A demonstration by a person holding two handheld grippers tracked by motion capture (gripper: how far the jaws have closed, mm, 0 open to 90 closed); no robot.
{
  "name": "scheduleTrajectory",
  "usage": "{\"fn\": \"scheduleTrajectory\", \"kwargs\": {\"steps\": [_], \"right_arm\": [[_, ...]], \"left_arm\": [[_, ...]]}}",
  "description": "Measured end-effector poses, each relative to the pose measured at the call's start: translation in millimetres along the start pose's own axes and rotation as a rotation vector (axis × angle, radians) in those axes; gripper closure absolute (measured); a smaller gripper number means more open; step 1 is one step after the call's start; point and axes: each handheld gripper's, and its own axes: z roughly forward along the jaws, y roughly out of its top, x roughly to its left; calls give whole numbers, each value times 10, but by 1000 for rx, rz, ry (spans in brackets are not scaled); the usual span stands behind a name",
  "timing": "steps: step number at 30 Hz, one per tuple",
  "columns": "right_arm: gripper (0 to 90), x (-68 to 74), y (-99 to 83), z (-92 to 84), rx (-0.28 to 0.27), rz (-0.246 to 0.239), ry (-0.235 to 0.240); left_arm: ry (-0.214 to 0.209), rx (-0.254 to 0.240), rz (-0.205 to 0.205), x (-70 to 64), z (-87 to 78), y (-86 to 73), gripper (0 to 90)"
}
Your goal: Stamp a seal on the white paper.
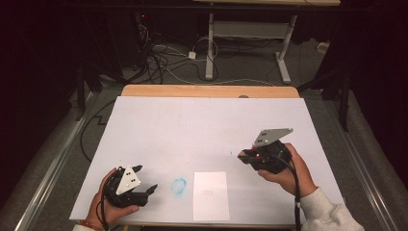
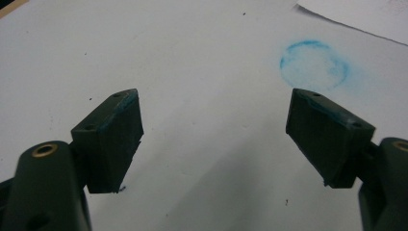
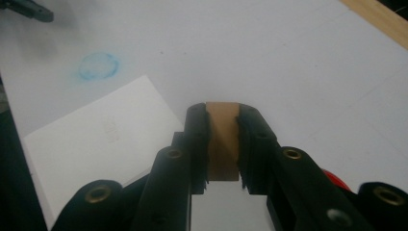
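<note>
Two grippers are working over the white board (image 1: 144,125), and nearest the person a white sheet of paper (image 1: 210,195) is lying flat by the front edge, its long axis running from the person away. Just left of it a smudged blue ring (image 1: 179,186) is marking the board. The left gripper (image 1: 145,179) is resting low, its jaws spread wide and holding nothing, aiming toward that ring (image 2: 313,64). Farther out, the right gripper (image 1: 242,155) is hovering with its jaws pinching a small tan block (image 3: 223,139) upright between the pads (image 3: 198,144). From that block the sheet (image 3: 96,144) is lying nearer the person and to the left, so the right hand is looking likelier to bring it there
</note>
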Motion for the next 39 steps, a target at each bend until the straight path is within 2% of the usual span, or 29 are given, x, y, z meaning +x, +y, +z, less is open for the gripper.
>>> {"fn": "scheduleTrajectory", "kwargs": {"steps": [6, 11, 17, 28, 30, 39], "right_arm": [[764, 185, 54, 118, 31, -41, 48], [764, 350, 106, 241, 62, -95, 85], [764, 505, 146, 384, 102, -135, 108], [764, 603, 143, 506, 125, -152, 138], [764, 620, 144, 518, 132, -153, 141], [764, 713, 154, 605, 160, -184, 161]], "left_arm": [[3, -17, 13, 5, -18, 4, 192], [-1, -14, 1, 4, -20, -1, 192], [-5, -11, 6, 6, -26, -3, 193], [-6, -12, 4, 1, -22, -1, 193], [0, -14, 16, 5, -20, 3, 193], [-9, -6, 7, -5, -15, 2, 194]]}}
